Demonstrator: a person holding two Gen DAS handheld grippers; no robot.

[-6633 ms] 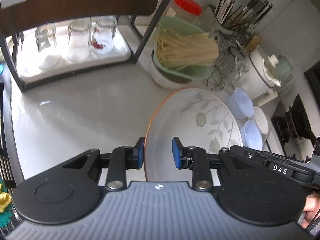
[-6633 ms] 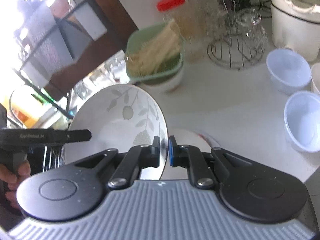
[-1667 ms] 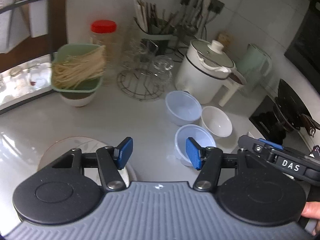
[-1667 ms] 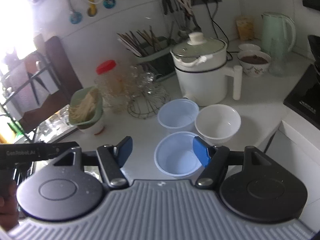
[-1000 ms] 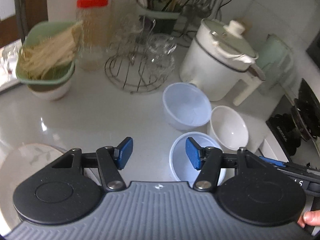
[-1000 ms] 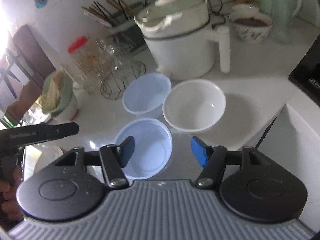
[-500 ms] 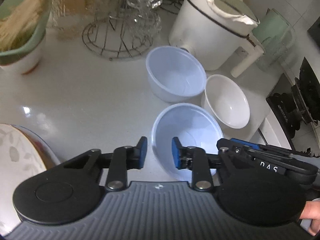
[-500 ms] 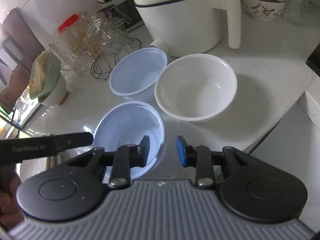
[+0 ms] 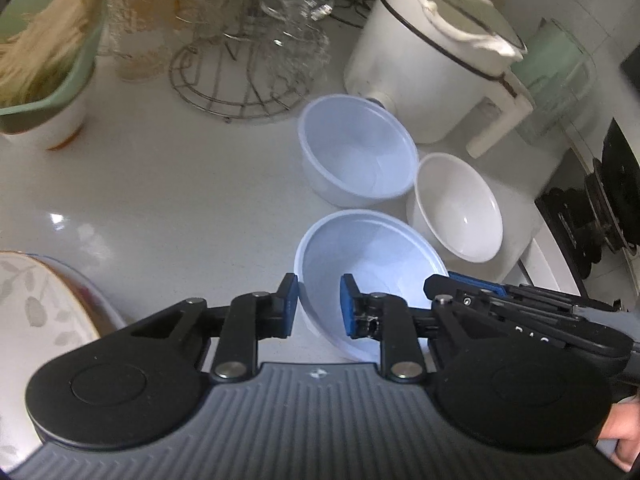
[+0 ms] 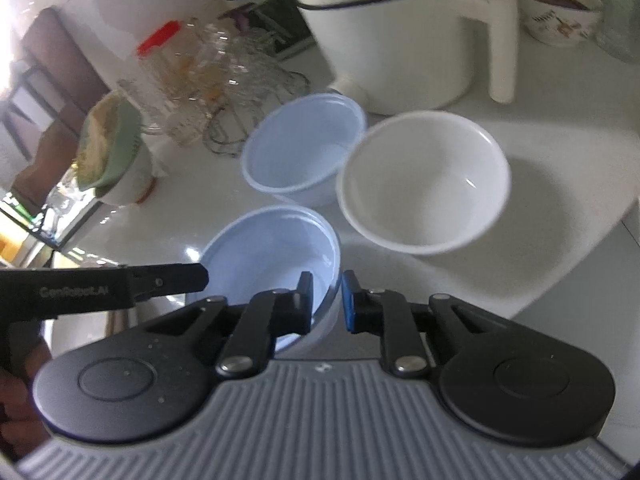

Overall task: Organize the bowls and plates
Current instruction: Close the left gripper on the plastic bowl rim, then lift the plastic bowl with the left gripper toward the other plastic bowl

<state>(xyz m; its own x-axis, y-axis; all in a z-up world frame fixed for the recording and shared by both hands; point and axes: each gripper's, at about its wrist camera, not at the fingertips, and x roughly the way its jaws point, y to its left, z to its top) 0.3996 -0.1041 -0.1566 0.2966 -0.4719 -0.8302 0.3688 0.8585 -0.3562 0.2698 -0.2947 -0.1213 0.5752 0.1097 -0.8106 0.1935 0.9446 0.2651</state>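
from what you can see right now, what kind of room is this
Most likely a home kitchen counter. A white electric cooking pot stands at the back beside a wire rack of upturned glasses, a stove burner sits at the right edge, and plastic bowls such as the near blue one sit on the white countertop.

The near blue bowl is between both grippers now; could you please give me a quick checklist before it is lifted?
1. Left gripper astride the near blue bowl rim: ok.
2. Right gripper astride the opposite rim: ok.
3. Firm clamping on both sides: cannot tell.
4. Bowl level: not ok, it looks tilted in the left wrist view.
5. Bowl empty: ok.
6. Clear of the white bowl and far blue bowl: ok, gaps show.
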